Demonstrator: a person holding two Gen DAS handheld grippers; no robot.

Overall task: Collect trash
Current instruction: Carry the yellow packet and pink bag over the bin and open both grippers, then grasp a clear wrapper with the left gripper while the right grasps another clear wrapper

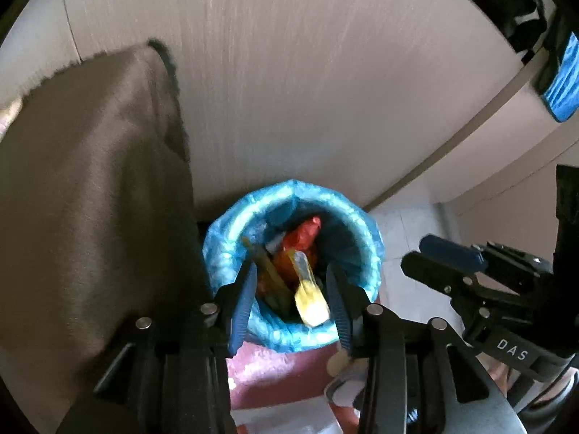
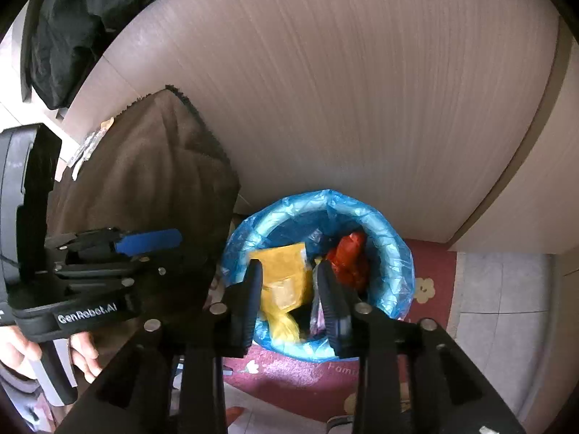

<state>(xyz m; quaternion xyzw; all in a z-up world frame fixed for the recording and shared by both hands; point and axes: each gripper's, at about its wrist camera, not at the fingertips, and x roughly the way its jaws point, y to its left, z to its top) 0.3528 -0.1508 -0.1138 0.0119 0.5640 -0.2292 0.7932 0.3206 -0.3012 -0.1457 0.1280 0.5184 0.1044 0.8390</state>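
Both hand-held grippers, left (image 1: pixel 291 289) and right (image 2: pixel 289 289), gape empty above yellow trash (image 2: pixel 284 282) in the blue-lined bin (image 2: pixel 394 249).

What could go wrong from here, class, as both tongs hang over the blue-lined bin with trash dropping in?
1. The yellow wrapper sits near the bin's front rim; it may catch there or tip out onto the red rug.
2. The left tongs and right tongs, both open, hang close together; they could bump.
3. The thin blue liner lies loose over the rim; a finger dipping lower might snag and drag it.
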